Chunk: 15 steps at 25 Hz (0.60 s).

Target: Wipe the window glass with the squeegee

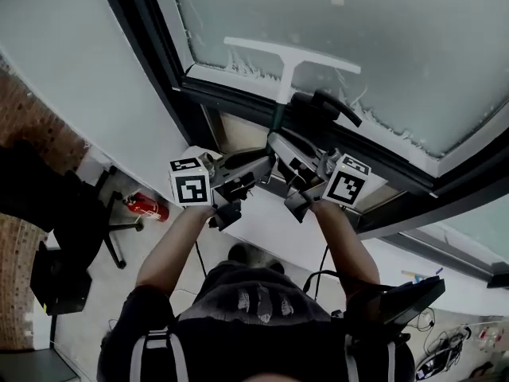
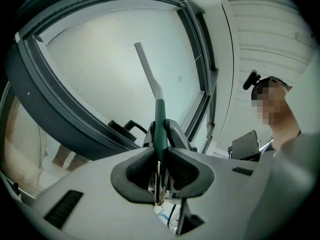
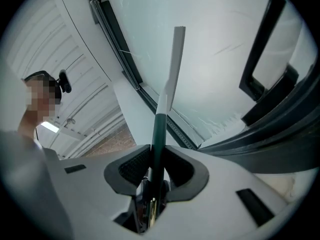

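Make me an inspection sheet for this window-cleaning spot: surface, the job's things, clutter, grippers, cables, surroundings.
Surface: window glass looks hazy, with white residue along its lower edge.
Job's things: squeegee, blade against the glass near the bottom, handle running down to the grippers.
Clutter: red fire extinguisher and black office chair on the floor below.
Grippers: left gripper and right gripper are both shut on the squeegee's green handle.
Cables: loose cables on the floor at lower right.
Surroundings: dark window frame with a black window handle; brick wall at left.
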{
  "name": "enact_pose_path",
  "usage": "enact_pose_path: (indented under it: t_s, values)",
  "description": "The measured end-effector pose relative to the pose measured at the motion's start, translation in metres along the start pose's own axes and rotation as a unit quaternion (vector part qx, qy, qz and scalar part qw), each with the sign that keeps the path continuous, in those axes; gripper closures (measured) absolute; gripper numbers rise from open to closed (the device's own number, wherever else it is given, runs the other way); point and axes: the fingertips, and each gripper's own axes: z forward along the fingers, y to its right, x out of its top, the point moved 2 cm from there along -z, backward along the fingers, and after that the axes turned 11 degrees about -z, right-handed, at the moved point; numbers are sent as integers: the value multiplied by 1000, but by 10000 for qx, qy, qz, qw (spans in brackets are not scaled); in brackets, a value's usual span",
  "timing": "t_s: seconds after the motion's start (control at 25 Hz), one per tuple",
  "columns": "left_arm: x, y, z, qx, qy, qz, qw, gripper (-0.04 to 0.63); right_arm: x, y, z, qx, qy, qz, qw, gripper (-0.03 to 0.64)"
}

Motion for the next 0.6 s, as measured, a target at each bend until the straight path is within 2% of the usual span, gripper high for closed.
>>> enact_pose_path:
  t_s: [0.12,0.36,0.44,0.6]
  values:
    - [17,-1,-11,-94,174,38,9998,509,3,0,20,-49,-2,-114,9999,526]
    - [68,-8,-36,-404,346,370,9979,509,15,2,74,-122,56,-628,9979,526]
    - [82,-7,-41,-578,349,481,9966,509,21,-1,87,-124,207,-808,9964,526]
    - [138,-18,-52,-914,235,807,9923,509,41,13,136,-208,388,-1291,9907,526]
